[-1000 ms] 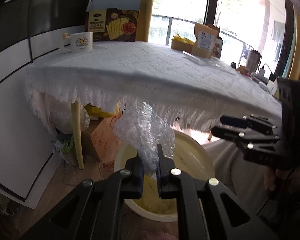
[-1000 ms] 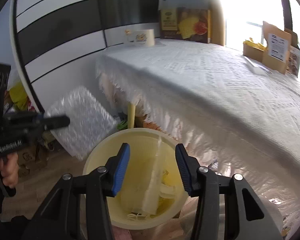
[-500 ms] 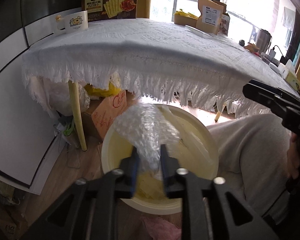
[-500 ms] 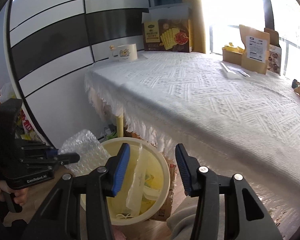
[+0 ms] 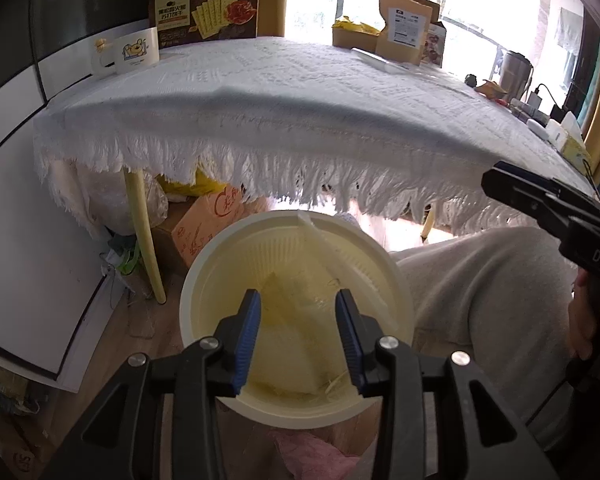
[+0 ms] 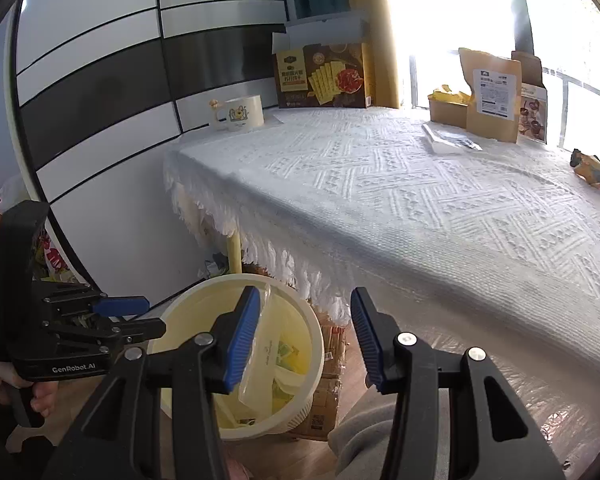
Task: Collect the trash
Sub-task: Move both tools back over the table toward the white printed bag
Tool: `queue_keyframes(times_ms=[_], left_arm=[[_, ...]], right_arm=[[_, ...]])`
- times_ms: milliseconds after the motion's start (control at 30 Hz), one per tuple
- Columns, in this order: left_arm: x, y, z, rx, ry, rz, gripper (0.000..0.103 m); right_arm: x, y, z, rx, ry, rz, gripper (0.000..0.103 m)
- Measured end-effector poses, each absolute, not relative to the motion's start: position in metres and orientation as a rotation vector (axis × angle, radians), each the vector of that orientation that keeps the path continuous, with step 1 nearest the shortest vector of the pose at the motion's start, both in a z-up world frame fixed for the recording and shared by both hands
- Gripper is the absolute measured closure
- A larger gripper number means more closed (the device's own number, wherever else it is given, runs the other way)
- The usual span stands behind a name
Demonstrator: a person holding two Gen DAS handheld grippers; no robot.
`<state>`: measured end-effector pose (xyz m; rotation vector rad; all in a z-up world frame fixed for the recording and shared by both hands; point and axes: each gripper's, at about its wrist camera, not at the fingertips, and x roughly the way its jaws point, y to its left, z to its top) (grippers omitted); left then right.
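The left hand-held gripper, earlier clamped on crumpled bubble wrap, now has nothing between its opening jaws above the yellow bin. The bubble wrap is no longer visible. The right hand-held gripper has lifted from over the bin toward the surface.

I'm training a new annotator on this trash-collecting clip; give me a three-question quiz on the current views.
1. True or false: the left claw has nothing between its pads.
2. Where does the cream waste bin stand? A) on the tablecloth B) on the floor by the table's edge
3. Fill in: beside the cracker box stands a white ___.

Key: 1 true; 2 B; 3 mug
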<state>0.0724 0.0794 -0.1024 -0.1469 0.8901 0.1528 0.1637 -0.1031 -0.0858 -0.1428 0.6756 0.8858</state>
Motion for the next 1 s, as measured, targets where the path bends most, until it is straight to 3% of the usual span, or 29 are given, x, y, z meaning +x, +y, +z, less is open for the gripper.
queue_keyframes(times_ms=[233, 1000], left_arm=[[0.078, 0.069, -0.095, -0.14, 0.866, 0.135, 0.057], [0.133, 0.009, -0.04, -0.054, 0.723, 0.005, 0.056]], right_arm=[[0.163, -0.117, -0.086, -0.118, 0.683, 0.876, 0.052], [0.185, -0.181, -0.066, -0.067, 0.649, 0.778, 0.052]])
